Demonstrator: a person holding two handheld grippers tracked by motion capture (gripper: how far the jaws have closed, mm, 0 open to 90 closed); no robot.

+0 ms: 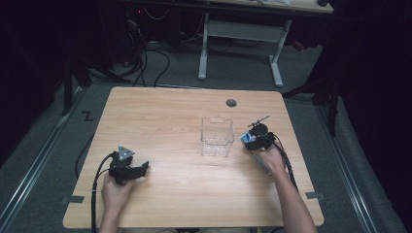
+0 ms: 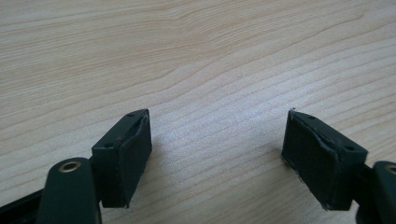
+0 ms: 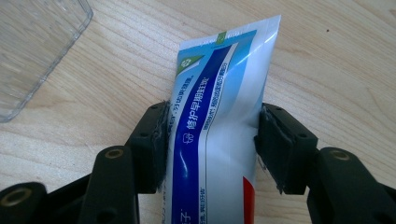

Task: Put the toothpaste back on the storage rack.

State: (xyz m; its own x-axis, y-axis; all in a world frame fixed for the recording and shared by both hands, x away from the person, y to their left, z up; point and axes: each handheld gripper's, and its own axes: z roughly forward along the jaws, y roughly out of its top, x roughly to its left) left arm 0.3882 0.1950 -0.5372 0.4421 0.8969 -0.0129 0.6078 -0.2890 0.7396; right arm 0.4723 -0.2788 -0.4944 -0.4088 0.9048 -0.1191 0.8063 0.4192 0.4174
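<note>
High view: a light wooden desk (image 1: 194, 194) carries a clear plastic box (image 1: 216, 137), open at the top, standing a little right of the middle. A round cable hole (image 1: 231, 103) sits in the desk near its far edge. The person's left hand (image 1: 115, 190) holds the left tongs (image 1: 144, 168) low over the near left part of the desk, well apart from the box, with a grey three-cornered plate (image 1: 126, 153) on top and a black cable (image 1: 95, 194) trailing back toward the near edge. The right hand (image 1: 270, 159) holds the right tongs (image 1: 248, 141) just beside the box, on its right side.

In the left gripper view, the left tongs (image 2: 217, 154) stand wide apart over bare wood grain, nothing between the two black pads (image 2: 133, 154).

In the right gripper view, the right tongs (image 3: 212, 144) are clamped on a toothpaste tube (image 3: 219, 116), white with a blue band, green marks and Chinese print; both pads (image 3: 156, 140) press its sides. The tube's flat crimped end points away from the camera, over the desk. A corner of the clear plastic box (image 3: 32, 51) shows at the upper left, near the tube but apart from it.
</note>
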